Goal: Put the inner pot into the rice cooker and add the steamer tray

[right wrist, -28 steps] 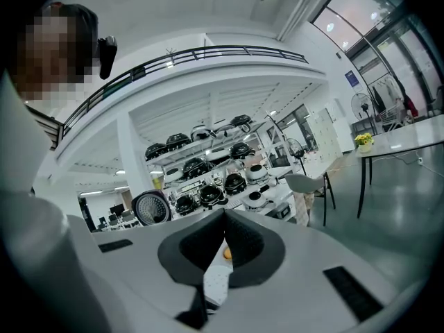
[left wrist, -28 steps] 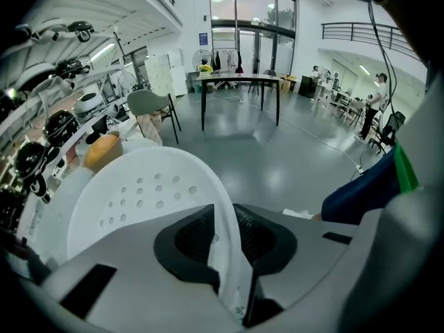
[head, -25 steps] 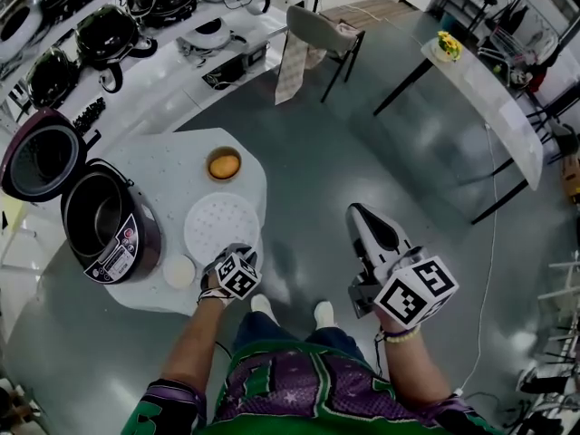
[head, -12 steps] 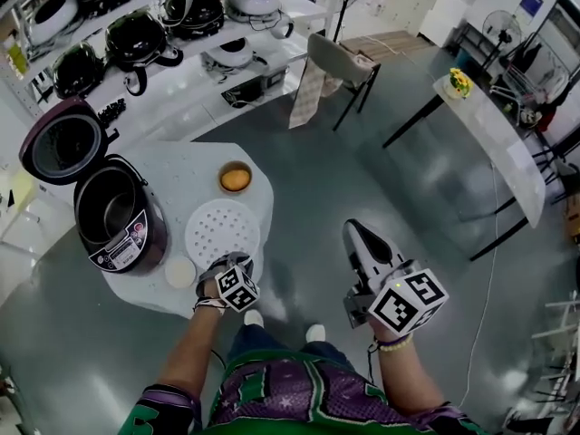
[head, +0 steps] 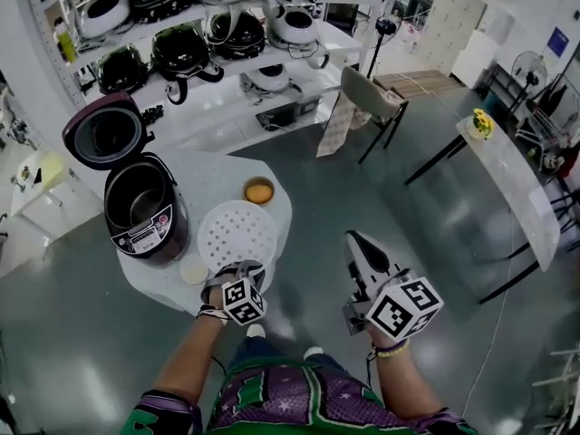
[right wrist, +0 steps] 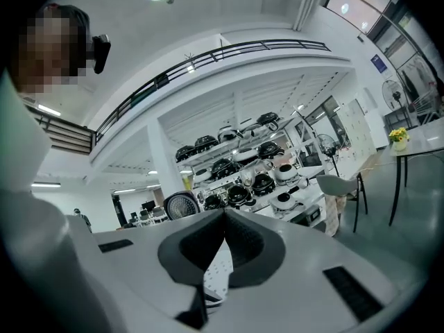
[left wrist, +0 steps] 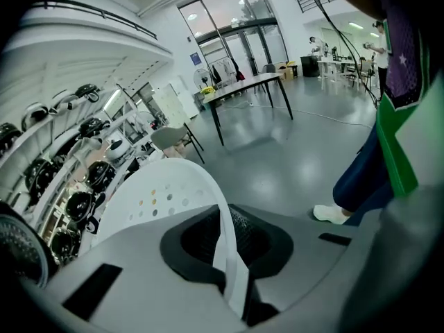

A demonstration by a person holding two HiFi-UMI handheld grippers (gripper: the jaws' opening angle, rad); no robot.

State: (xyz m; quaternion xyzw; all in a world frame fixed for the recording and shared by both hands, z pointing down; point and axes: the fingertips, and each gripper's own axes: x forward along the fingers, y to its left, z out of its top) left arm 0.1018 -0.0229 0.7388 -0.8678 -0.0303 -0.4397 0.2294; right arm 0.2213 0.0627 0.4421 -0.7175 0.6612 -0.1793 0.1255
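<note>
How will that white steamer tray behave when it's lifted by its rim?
Likely light and fairly stiff: the steamer tray looks like thin perforated plastic. The left gripper, whose jaws have just been closing, pinches only its near rim, so it may tilt or swing. The smooth rim could slip a little.

Bowl, orange contents, on white table; grey chair well apart; yellow flowers beyond.

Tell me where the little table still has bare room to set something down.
Bare: the back strip of the table between the cooker and the bowl. Crowded: the front, where the tray and a small white dish are.
</note>
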